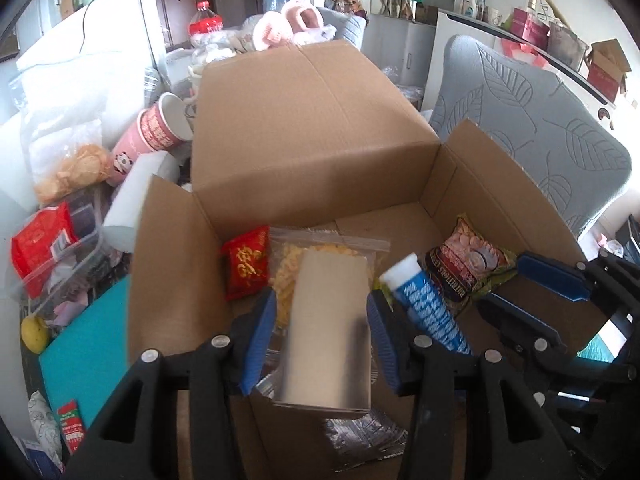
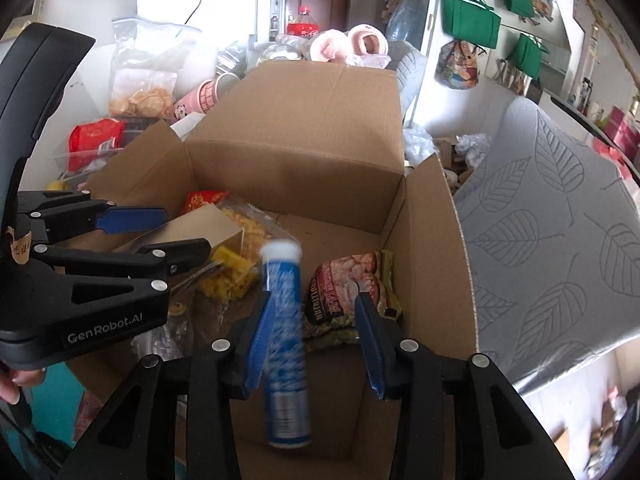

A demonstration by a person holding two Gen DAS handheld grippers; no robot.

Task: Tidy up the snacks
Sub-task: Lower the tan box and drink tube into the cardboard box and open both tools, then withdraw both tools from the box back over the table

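With both claws spread over box, dropping tube & carton; next: withdraw, fetch more snacks.

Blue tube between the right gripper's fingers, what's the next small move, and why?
Probably draw the right gripper up and back out of the cardboard box. Its jaws stand wider than the blue tube, with a clear gap on one side, so nothing grips it. The tube is already inside the box beside the snack packet. It looks blurred and may be tipping.
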